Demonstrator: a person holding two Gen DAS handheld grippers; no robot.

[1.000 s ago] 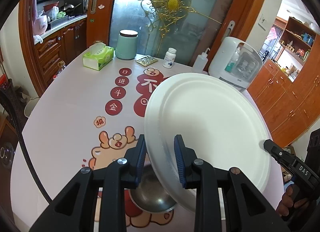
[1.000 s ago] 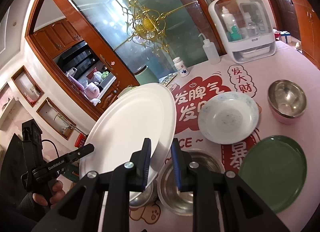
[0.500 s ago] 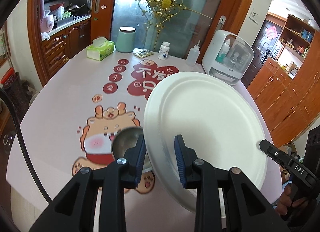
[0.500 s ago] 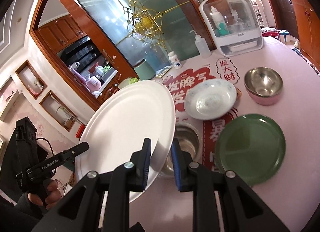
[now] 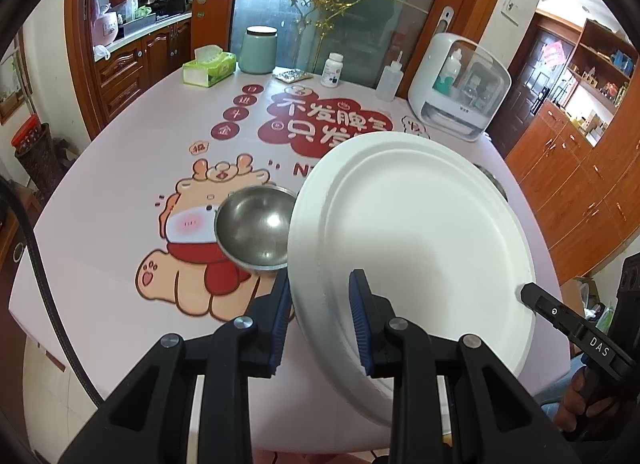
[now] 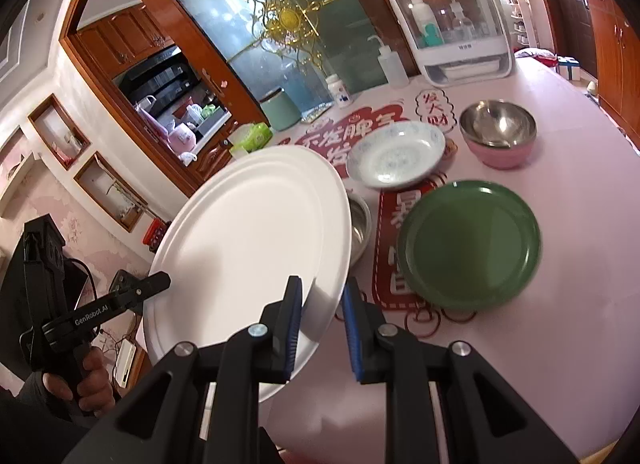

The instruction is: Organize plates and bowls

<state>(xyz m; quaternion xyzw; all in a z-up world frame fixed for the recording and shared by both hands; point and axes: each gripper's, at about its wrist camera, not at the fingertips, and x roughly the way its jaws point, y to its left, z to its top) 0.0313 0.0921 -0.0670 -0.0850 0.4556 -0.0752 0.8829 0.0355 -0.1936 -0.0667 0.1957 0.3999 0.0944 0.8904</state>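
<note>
Three plates – white [image 6: 248, 248], green [image 6: 468, 244], patterned [image 6: 396, 154] – and three steel bowls [image 5: 256, 232]

"das" is printed on the right gripper [image 5: 576, 328], "genrobot.ai" on the left gripper [image 6: 108, 306], and red chinese characters on the tablecloth [image 5: 120, 168]

White plate [image 5: 420, 232] — tilted, above table

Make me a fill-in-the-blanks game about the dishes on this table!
Both tools hold one big ___ plate.
The flat plate lying on the table is ___.
The shiny metal bowl by the right edge sits inside a ___ bowl.

Missing words: white, green, pink.
</note>
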